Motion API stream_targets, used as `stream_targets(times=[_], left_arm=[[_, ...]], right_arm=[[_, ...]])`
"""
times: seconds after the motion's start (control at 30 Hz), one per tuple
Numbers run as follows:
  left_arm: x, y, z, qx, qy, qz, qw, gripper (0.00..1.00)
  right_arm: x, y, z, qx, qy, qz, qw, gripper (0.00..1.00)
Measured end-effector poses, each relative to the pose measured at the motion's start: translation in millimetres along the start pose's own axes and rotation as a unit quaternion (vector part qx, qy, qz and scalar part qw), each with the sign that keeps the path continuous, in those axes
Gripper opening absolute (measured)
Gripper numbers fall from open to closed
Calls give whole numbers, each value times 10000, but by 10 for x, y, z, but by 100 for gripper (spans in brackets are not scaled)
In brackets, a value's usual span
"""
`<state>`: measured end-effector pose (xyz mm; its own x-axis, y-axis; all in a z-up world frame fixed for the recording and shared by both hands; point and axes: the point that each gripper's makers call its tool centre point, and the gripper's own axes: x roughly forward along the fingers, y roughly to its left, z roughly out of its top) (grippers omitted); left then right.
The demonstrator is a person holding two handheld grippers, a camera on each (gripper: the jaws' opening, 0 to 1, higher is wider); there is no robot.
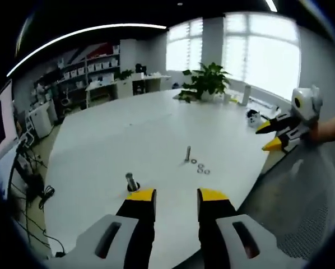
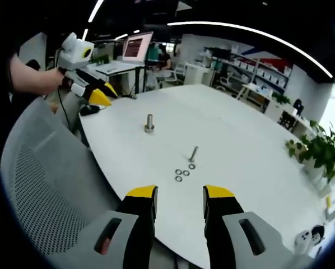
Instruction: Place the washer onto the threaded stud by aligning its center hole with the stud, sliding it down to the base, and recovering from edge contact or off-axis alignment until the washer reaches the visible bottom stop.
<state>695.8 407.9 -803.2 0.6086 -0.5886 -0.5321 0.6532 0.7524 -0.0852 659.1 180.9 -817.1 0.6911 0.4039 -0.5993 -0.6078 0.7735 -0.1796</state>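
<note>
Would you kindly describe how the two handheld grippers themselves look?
The left gripper and right gripper match: light grey moulded bodies with dark slots, black jaws tipped in yellow. Seen from across the table, each carries a white housing on top, and the yellow tips taper to points.

Your left gripper view looks from the near edge of the white table (image 1: 156, 129) across it toward the far windows (image 1: 263, 56), with its own jaws rising at the bottom. Your right gripper view looks from another edge, over a grey mesh chair back (image 2: 50, 190), toward shelves (image 2: 251, 67) at the far side. Both views share the tabletop middle: the thin threaded stud (image 1: 187, 153) (image 2: 194, 153), the washers (image 1: 201, 168) (image 2: 181, 174) beside it, and the thicker bolt (image 1: 131, 182) (image 2: 149, 123). Each view also catches the other gripper at its side, well apart.
</note>
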Motion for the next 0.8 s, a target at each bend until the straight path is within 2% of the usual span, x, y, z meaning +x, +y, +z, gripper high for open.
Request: stream_targets(times=[0.13,0.27,0.47,0.63,0.8], left_arm=[[-29,-86,39,172,31,-32,9998,27],[-70,-239,108,181,-51,-131,9997,27],[-104,-396,75,404,-141,-146,9990,27],[-118,-406,72,502,-224,-136,9984,27],[-123,-373,91,353,-347,-147,9987,28]], right_arm=[[-5,-14,-4,21,6,-23,10000,35],[-2,-23,-16,-13,33,-46,10000,35],[-4,-33,-22,4,54,-72,10000,35],[3,-16,-42,-30,99,-56,9999,35],[17,7,-65,-100,179,-40,9998,35]])
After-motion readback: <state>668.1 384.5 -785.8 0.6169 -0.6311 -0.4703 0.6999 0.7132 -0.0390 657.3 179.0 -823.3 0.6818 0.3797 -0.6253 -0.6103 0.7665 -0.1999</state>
